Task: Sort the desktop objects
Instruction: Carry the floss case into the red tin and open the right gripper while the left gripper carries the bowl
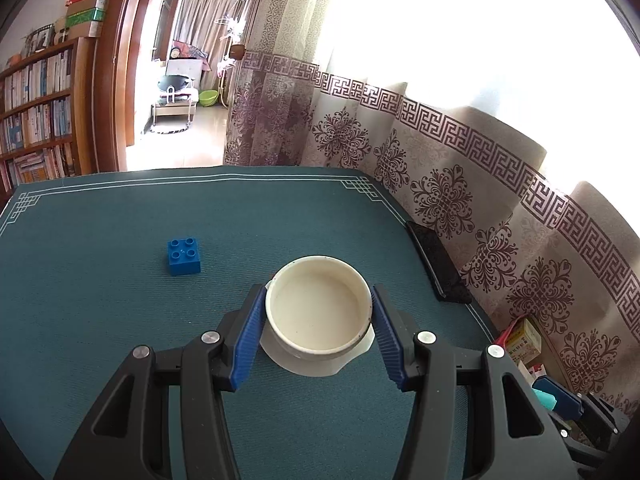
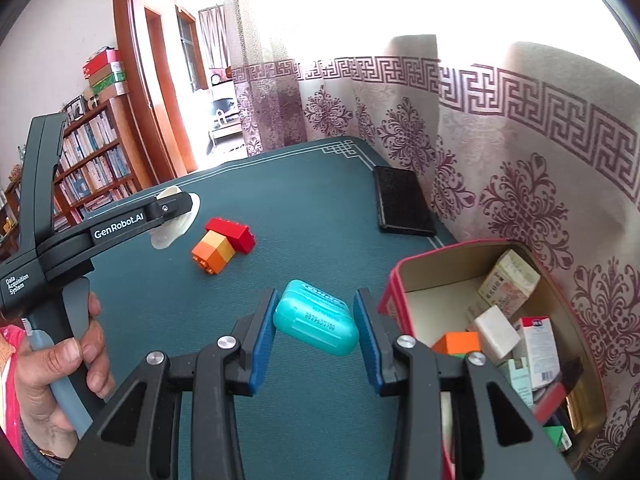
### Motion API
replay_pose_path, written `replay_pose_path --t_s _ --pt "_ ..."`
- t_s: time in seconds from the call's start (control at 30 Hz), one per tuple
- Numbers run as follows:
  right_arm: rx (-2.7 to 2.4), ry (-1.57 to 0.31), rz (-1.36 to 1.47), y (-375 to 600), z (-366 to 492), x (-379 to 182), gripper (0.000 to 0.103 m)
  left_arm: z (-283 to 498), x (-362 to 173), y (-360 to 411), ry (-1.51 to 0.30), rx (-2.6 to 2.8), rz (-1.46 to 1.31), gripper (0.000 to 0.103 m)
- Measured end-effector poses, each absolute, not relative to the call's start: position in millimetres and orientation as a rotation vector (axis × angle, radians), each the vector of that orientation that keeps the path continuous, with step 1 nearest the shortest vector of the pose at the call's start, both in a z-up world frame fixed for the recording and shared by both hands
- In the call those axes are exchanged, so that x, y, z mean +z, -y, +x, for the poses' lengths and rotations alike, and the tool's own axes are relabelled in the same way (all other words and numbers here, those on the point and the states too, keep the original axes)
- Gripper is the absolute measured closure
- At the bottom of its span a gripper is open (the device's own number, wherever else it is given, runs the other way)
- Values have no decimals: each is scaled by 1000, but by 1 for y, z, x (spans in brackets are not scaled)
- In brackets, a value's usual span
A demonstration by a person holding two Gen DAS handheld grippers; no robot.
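Observation:
In the left wrist view my left gripper (image 1: 318,294) is shut on a cream round bowl (image 1: 320,312), its blue pads pressed against both sides of the rim, above the teal mat. A blue toy brick (image 1: 183,257) lies to the left on the mat. In the right wrist view my right gripper (image 2: 315,306) is shut on a teal oval case (image 2: 316,322), held tilted above the mat. A red brick (image 2: 233,233) and an orange brick (image 2: 212,252) lie farther off. The left gripper (image 2: 176,204) with the bowl (image 2: 176,226) shows at the left, held by a hand (image 2: 72,356).
A red-rimmed box (image 2: 394,280) with several small cartons and blocks stands at the right beside the held case. A black flat case (image 2: 402,202) lies by the curtain at the mat's far edge. A patterned curtain lines the right side; a bookshelf stands at the left.

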State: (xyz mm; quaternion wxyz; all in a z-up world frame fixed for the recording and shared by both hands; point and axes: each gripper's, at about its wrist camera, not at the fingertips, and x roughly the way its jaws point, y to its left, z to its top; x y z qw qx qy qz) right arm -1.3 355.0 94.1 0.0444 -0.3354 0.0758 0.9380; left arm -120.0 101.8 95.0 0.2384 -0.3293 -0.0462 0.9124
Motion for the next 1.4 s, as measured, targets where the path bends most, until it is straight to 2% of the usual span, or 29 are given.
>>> replay_pose_path --t_s 0.43,0.93,1.0,1.07,1.1,1.4 --pt "2655 -289 -982 -430 61 95 60 -77 104 -142 47 2367 -846 48" --pt "2564 -369 -1014 -456 90 79 60 -29 107 -181 -70 2231 -792 48" --pt "2566 -372 -1012 -454 91 81 57 -26 108 -182 -77 2224 -785 48" --pt "2563 -373 -1001 -454 92 82 36 -25 109 -182 -72 2222 -782 48" --pt "2562 -371 -991 -454 93 83 33 -26 110 -181 -67 2221 -782 48" --pt "2537 -360 -975 -456 96 81 27 -25 115 -176 -43 2217 -773 48"
